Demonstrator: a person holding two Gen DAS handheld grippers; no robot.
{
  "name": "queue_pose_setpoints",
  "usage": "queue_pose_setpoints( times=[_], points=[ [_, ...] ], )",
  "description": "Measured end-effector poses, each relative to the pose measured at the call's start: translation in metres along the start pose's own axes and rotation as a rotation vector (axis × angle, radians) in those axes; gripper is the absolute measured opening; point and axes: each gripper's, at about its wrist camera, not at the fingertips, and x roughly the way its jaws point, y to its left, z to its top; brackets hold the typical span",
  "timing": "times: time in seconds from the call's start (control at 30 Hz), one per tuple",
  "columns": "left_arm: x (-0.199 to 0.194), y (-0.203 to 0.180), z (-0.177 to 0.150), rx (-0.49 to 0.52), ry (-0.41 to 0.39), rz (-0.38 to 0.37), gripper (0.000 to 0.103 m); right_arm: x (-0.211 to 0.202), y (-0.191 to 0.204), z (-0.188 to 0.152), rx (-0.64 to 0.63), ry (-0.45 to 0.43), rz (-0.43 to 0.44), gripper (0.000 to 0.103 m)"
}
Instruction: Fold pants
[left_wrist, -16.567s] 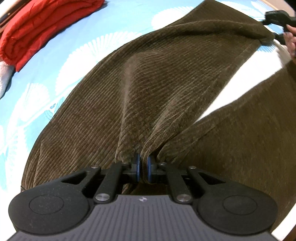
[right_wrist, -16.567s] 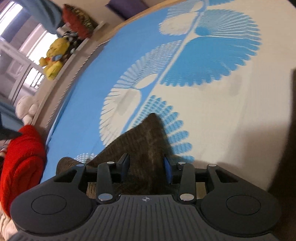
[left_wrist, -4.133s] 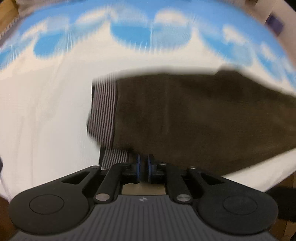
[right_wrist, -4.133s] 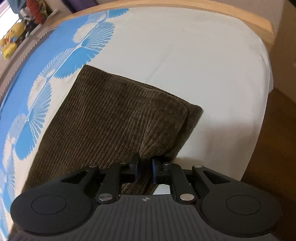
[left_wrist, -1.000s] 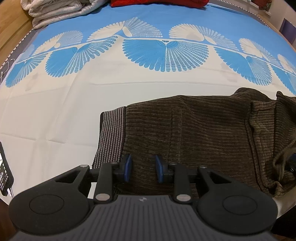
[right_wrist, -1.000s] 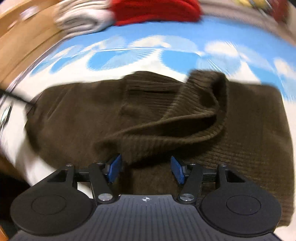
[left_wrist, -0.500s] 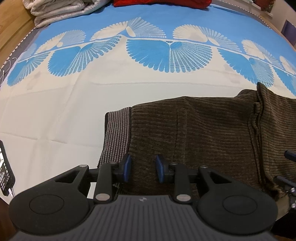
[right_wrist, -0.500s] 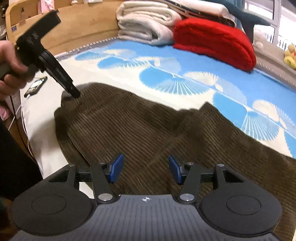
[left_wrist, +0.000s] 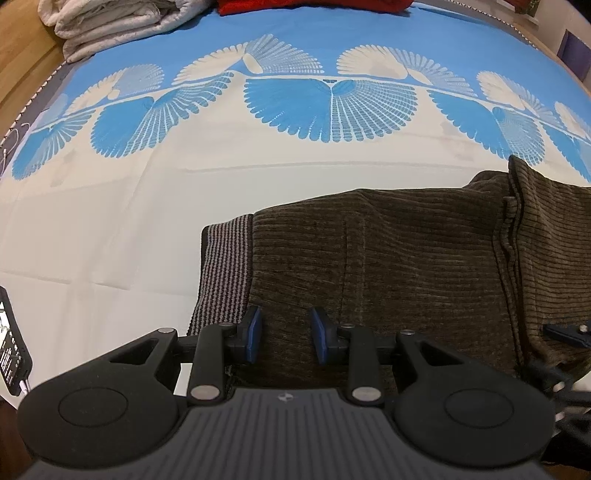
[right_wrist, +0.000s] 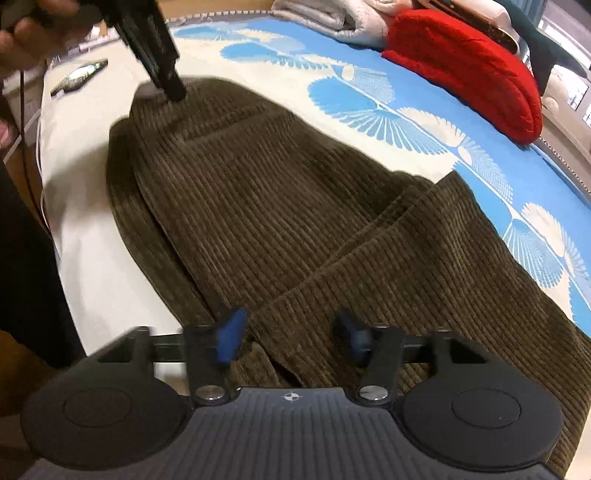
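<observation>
I count one pair of brown corduroy pants (left_wrist: 388, 258) beneath both grippers. Left gripper (left_wrist: 286, 334) fingers apart over the waistband; right gripper (right_wrist: 291, 336), just closing, stands apart over a fold.

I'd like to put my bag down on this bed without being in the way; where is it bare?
Bare sheet lies left of the pants, out to the phone at the edge, and beyond them up to the folded blankets and red blanket. The near right side is crowded: pants, left gripper and right gripper.
</observation>
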Motion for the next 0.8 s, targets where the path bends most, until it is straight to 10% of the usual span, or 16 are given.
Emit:
queue_pose_setpoints(
  times=[0.1, 0.33, 0.47, 0.63, 0.8],
  points=[
    [-0.003, 0.000, 0.001, -0.007, -0.008, -0.010, 0.033, -0.019, -0.015, 0.004, 0.082, -0.041, 0.044, 0.015],
    [-0.008, -0.009, 0.001, 0.002, -0.022, -0.030, 0.033, -0.061, -0.031, 0.001, 0.156, -0.159, 0.092, 0.013],
    [-0.009, -0.013, 0.002, 0.012, -0.023, -0.035, 0.033, -0.054, -0.022, -0.015, 0.116, -0.045, 0.173, 0.015],
    [-0.012, -0.025, 0.004, 0.025, -0.030, -0.059, 0.035, -0.051, -0.016, -0.032, 0.097, -0.009, 0.111, 0.025],
    [-0.015, -0.045, 0.008, 0.059, -0.041, -0.075, 0.035, -0.099, -0.079, -0.049, 0.412, -0.181, 0.024, 0.067]
  ],
)
